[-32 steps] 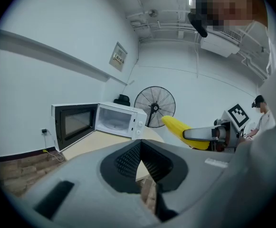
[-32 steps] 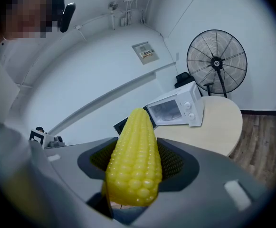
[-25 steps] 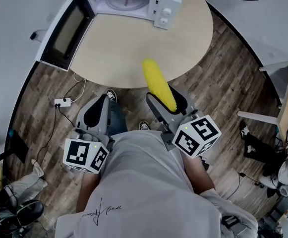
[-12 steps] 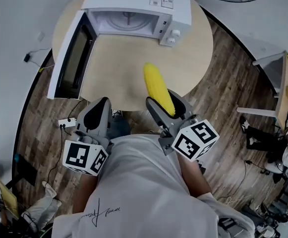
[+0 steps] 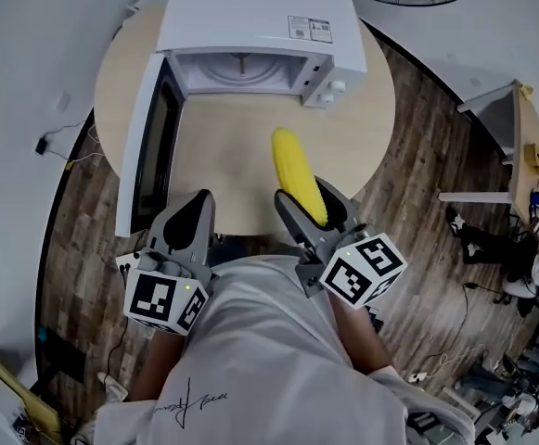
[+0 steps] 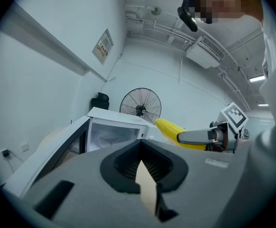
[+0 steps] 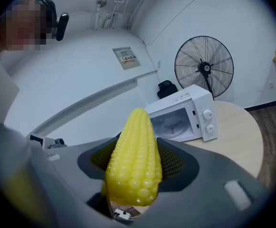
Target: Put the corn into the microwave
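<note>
Head view looks steeply down on a white microwave (image 5: 250, 26) at the far side of a round wooden desk (image 5: 371, 119). Its door (image 5: 153, 146) is swung fully open to the left of the cavity (image 5: 241, 70), which looks empty.

Nearer the person than the microwave, and just inside the line of the open door, the left gripper (image 5: 196, 207) hangs over the desk edge. Its jaws are together with nothing between them.

To the right of it, in line with the cavity but well short of it, the corn (image 5: 295, 170) is a yellow cob clamped at its butt end by the right gripper (image 5: 308, 202). Those jaws stand wide and are closed on the cob, whose tapered tip points toward the microwave.

The step in hand appears to be carrying the corn to the opening. To do it well, keep the tip aimed at the cavity's middle and the cob close to level. Pass clear of the door on the left and the control panel (image 5: 325, 82) on the right. Release only once the cob rests on the turntable (image 7: 173, 125), since a round cob may roll. The empty gripper should stay clear of the door.
</note>
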The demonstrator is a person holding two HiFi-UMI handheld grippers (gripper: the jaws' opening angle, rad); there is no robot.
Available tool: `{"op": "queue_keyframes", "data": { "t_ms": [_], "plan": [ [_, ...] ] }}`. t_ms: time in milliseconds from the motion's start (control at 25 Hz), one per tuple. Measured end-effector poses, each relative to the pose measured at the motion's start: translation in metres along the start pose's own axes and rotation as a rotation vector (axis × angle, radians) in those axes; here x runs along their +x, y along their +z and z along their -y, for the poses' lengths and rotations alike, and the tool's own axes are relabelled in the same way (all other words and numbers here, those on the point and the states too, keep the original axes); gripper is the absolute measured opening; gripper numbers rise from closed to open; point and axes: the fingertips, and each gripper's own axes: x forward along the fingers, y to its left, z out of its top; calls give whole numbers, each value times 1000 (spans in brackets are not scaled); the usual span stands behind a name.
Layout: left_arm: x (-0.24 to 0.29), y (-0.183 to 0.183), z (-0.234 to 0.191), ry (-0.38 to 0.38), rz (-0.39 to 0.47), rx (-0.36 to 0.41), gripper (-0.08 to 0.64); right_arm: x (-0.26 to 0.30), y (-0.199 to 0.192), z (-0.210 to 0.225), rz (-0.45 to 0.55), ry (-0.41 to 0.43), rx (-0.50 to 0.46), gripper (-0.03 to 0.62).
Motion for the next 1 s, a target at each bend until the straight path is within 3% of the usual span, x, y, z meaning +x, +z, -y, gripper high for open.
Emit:
{"op": "queue_keyframes", "data": {
  "t_ms": [440,1000],
  "plan": [
    [5,15,-28,-67,27,15,-11,29,1,-4,2,-68,-11,264],
    [22,-11,-31,-105,-57,-5,-11,62,-4,14,-30,-69,-31,264]
  ]
}}
